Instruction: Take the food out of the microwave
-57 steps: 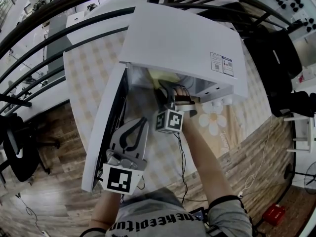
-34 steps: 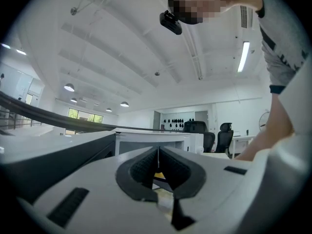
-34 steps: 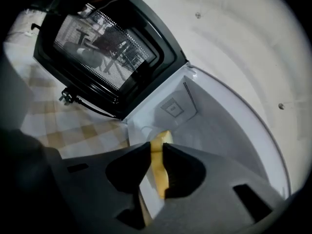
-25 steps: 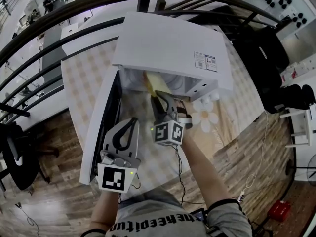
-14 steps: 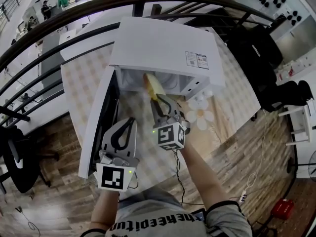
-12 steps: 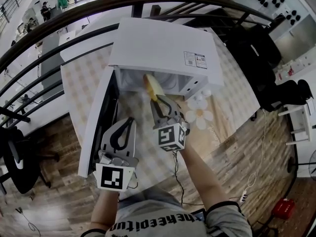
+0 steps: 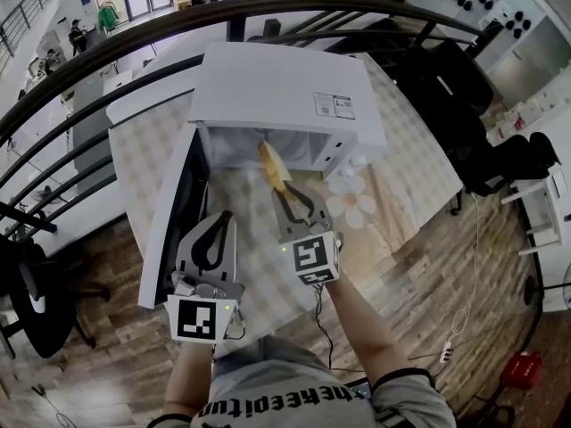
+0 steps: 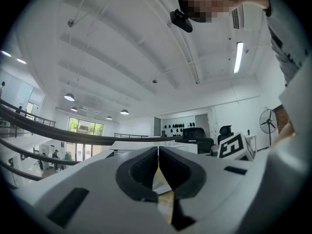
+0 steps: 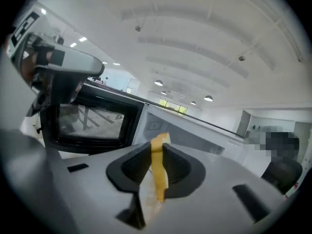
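Note:
The white microwave [image 7: 277,87] stands on the checked table with its door [image 7: 169,217] swung open to the left. My right gripper [image 7: 287,193] is shut on a flat yellow slice of food [image 7: 273,166], held edge-up just outside the cavity mouth. In the right gripper view the yellow slice [image 9: 157,172] stands pinched between the dark pads, with the door's window [image 9: 90,123] at left. My left gripper [image 7: 223,216] hangs beside the door, shut and empty; the left gripper view shows its fingertips [image 8: 158,167] pressed together.
The table [image 7: 143,145] carries a checked cloth with a flower print [image 7: 352,205] at the right. A dark curved railing [image 7: 107,38] runs behind it. Black chairs [image 7: 464,87] stand at the right. Wooden floor lies around the table's front edge.
My right gripper has drawn back out of the microwave cavity and risen, rolling the yellow slice edge-up. The left gripper has lifted a little beside the door.

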{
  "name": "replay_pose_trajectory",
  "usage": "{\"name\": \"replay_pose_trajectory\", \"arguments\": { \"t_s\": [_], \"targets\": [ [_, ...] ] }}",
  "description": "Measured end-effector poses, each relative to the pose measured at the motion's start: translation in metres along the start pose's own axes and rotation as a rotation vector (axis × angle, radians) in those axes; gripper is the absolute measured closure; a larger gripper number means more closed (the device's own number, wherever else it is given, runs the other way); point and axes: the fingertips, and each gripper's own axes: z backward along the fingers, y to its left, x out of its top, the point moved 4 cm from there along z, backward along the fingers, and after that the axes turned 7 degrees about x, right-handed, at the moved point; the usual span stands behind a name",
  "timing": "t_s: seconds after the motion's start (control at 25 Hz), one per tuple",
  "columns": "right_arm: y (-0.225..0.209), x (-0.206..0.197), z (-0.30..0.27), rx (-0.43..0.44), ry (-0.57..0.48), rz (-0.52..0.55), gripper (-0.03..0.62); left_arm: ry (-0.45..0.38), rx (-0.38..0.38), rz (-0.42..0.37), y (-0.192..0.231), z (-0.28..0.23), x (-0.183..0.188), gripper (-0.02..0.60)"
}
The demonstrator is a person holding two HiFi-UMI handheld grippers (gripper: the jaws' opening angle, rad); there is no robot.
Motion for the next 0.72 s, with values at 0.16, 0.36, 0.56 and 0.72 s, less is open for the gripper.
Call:
{"name": "replay_pose_trajectory", "arguments": {
  "t_s": [0.16, 0.36, 0.56, 0.72],
  "targets": [
    [0.002, 0.007, 0.02, -0.006, -0.032, -0.04, 0.519, -0.009, -0.004, -0.006, -0.007, 0.007, 0.008, 0.571],
    [0.003, 0.012, 0.042, -0.02, -0.062, -0.076, 0.519, -0.084, 0.021, -0.028, -0.011, 0.01, 0.027, 0.571],
    [0.004, 0.015, 0.064, -0.042, -0.085, -0.117, 0.517, -0.084, 0.029, -0.024, -0.013, 0.017, 0.031, 0.571],
    [0.004, 0.018, 0.081, -0.06, -0.104, -0.146, 0.517, -0.088, 0.03, -0.026, -0.014, 0.024, 0.035, 0.571]
  ]
}}
